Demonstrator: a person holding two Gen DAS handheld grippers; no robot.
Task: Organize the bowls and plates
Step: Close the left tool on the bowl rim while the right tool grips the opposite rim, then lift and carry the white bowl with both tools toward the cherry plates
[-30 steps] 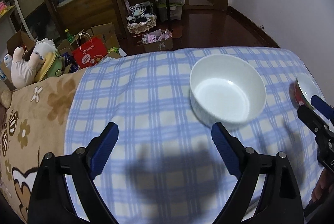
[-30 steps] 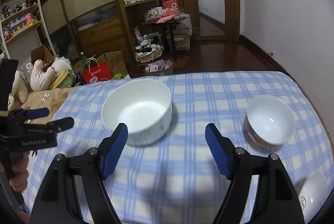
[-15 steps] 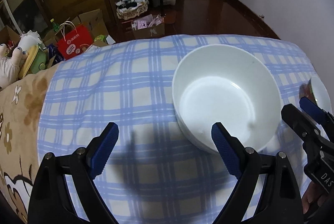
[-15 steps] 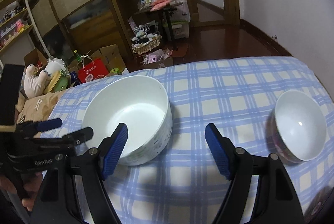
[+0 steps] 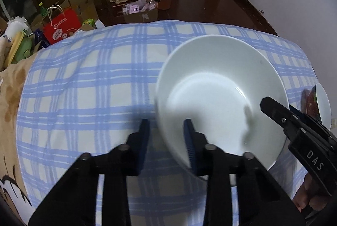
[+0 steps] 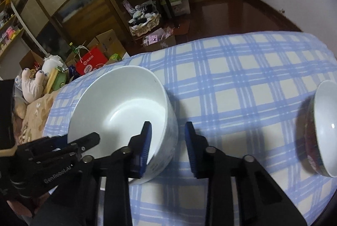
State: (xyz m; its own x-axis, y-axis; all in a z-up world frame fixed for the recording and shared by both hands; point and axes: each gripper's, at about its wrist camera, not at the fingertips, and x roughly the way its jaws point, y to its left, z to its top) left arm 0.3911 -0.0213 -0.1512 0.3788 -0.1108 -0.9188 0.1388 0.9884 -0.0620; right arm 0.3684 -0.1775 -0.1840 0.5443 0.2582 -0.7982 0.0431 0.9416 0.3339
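Note:
A large white bowl (image 5: 221, 97) sits on the blue checked cloth (image 5: 94, 83); it also shows in the right wrist view (image 6: 126, 106). My left gripper (image 5: 166, 137) straddles its left rim, one blue finger inside and one outside, jaws narrowed around the wall. My right gripper (image 6: 167, 141) straddles the bowl's right rim the same way. Neither pair of pads clearly presses the wall. A smaller bowl with a red patterned outside (image 6: 322, 129) stands to the right; it also shows in the left wrist view (image 5: 318, 104).
The cloth-covered table ends at its far edge (image 6: 210, 40) above a dark wood floor. Beyond are shelves, a basket (image 6: 143, 24), a red bag (image 6: 90, 61) and soft toys (image 6: 33, 85). A brown flowered cover (image 5: 8, 95) lies at the left.
Both grippers have moved in onto the large white bowl and their jaws have narrowed from wide open to straddle opposite sides of its rim.

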